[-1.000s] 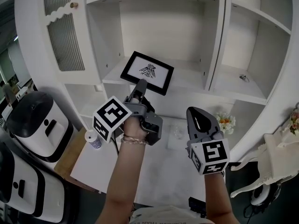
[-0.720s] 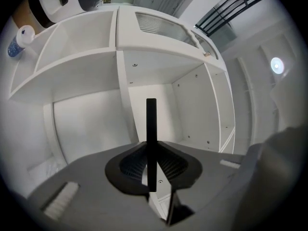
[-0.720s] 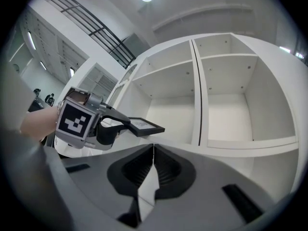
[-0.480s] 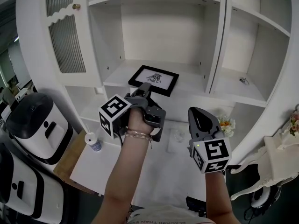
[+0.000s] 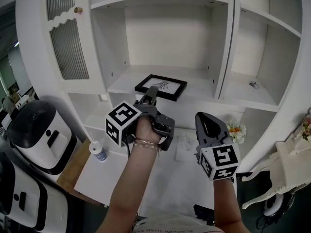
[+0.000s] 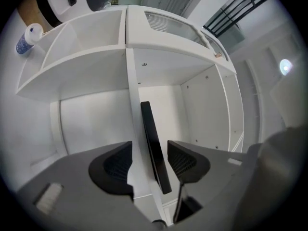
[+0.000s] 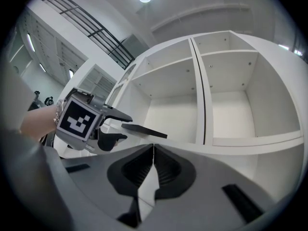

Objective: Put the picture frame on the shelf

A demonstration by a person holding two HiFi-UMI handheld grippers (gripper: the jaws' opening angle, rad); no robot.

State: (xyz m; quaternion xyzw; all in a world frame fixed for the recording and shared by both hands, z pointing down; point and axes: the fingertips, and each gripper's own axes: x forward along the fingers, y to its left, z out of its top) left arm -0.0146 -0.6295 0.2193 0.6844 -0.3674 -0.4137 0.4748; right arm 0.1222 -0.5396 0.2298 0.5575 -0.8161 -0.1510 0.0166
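Nearly done, by the look of it. Closest to the person, the right gripper (image 5: 203,118) is held low and to the right, below the shelf front. In its own view its jaws are pressed together with nothing between them (image 7: 153,158), so it plays no part in the placing.

A little further out, the left gripper (image 5: 151,93) reaches to the front edge of the middle compartment. Its jaws have just been opening. In the left gripper view they stand apart (image 6: 150,163), and the dark edge of the picture frame (image 6: 154,148) runs between the pads. There is clear space beside one pad and a thin gap beside the other, so the grip looks let go, though the frame has not yet been left behind.

Beyond the fingertips, the picture frame (image 5: 161,87) lies flat, face up, on the shelf (image 5: 201,81), close to its front edge in the middle compartment. The right gripper view shows the same: the picture frame (image 7: 144,130) lies level on the board with the left gripper's fingers above and below its near end. Whether that end overhangs the edge is hard to tell.

So the carrying and setting down appear finished. What seems left is to draw the left gripper straight back without dragging the frame off the front.
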